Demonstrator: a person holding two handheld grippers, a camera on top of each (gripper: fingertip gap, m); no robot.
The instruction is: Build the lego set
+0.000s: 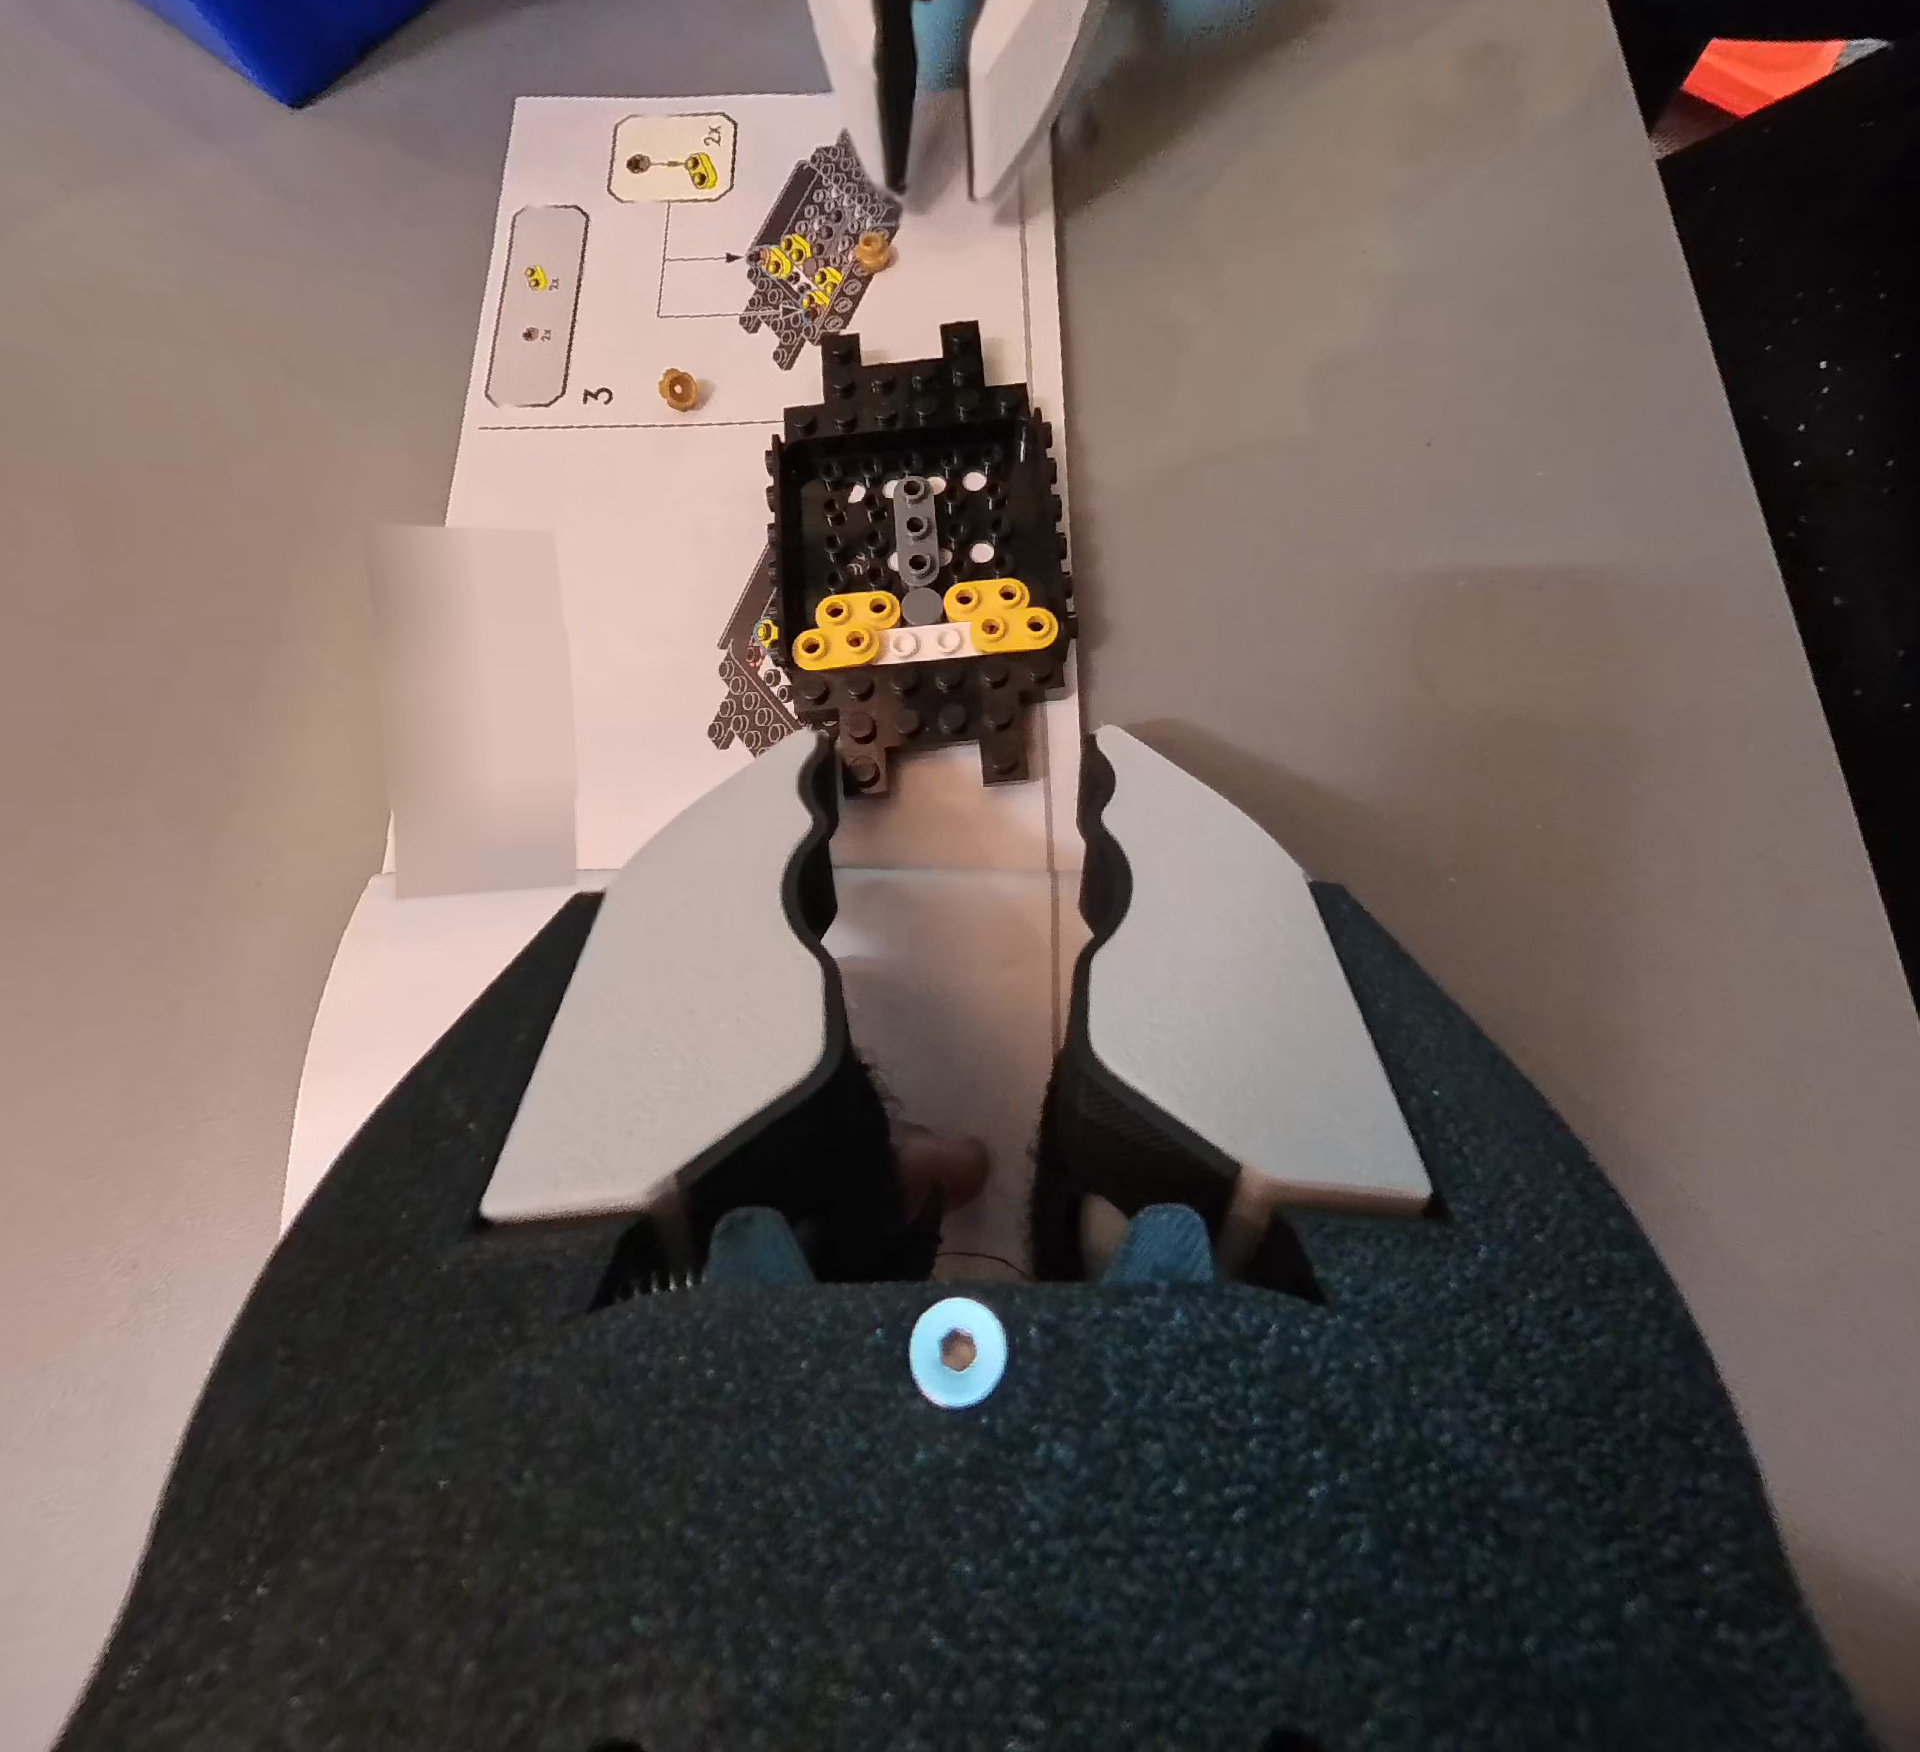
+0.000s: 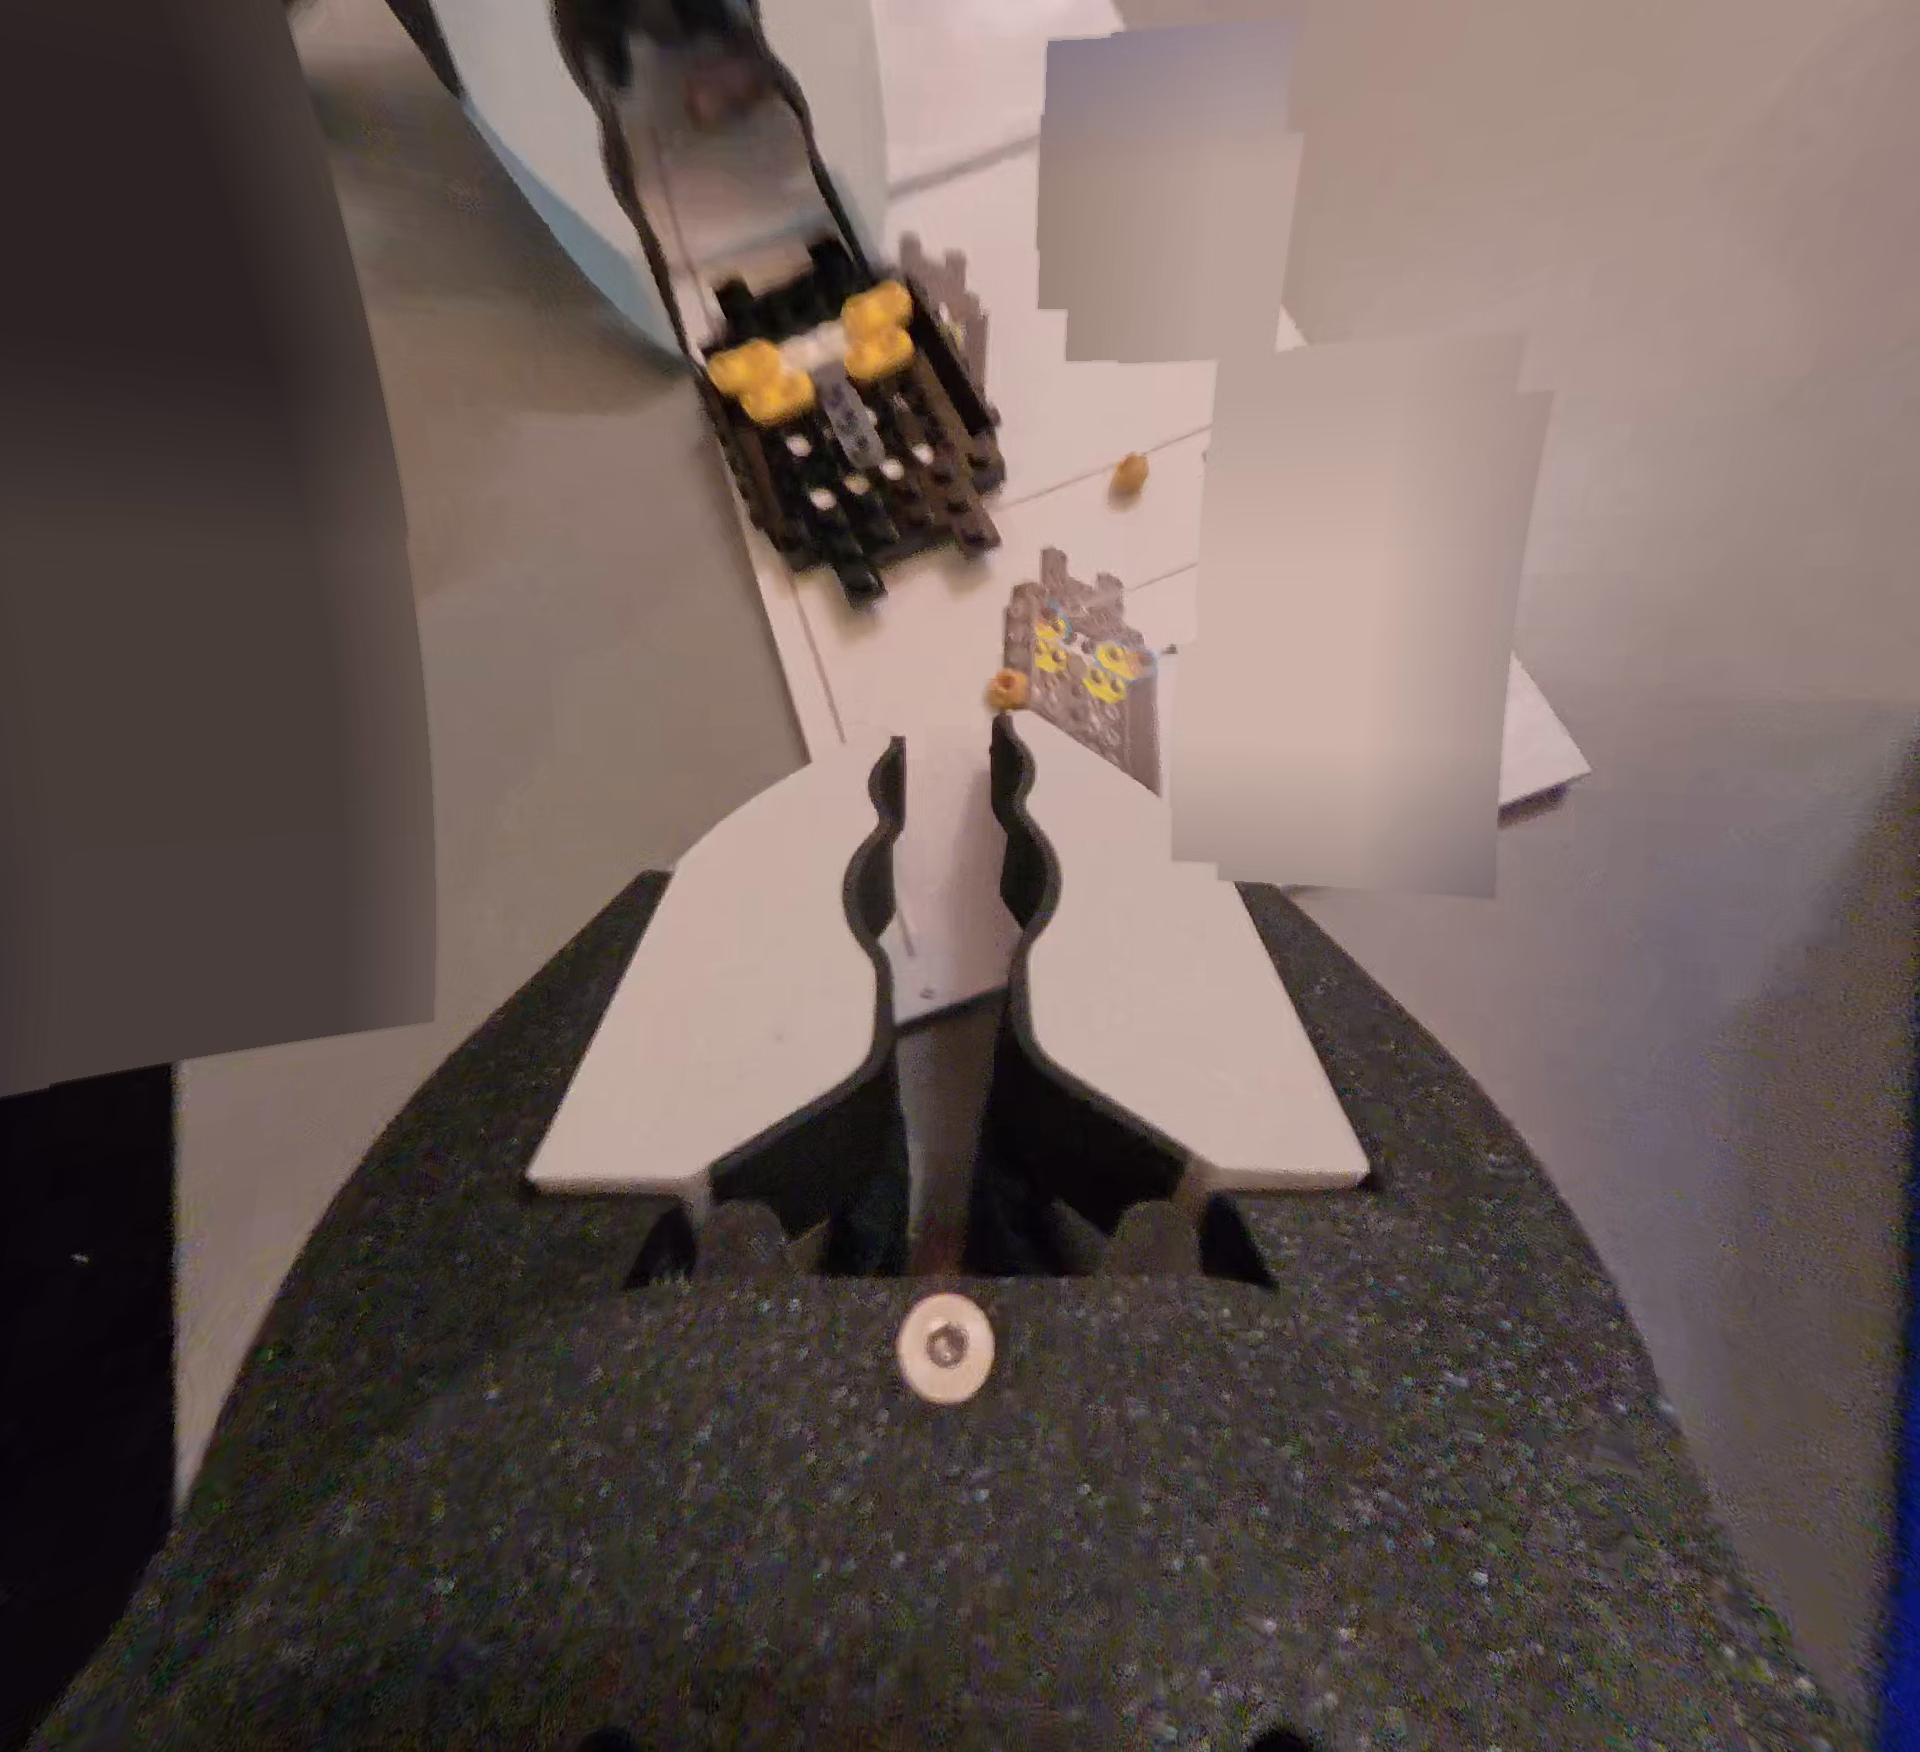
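Brick model on instruction sheet

Each camera rides on its own gripper, looking down along the fingers at the tabletop from close above. They face one another from opposite ends, and both take in the black brick model on the instruction sheet.

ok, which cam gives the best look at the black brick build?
Left wrist view: the black brick build sits centred, sharp, seen from above. Right wrist view shows it smaller, blurred, its far end partly behind the left gripper.
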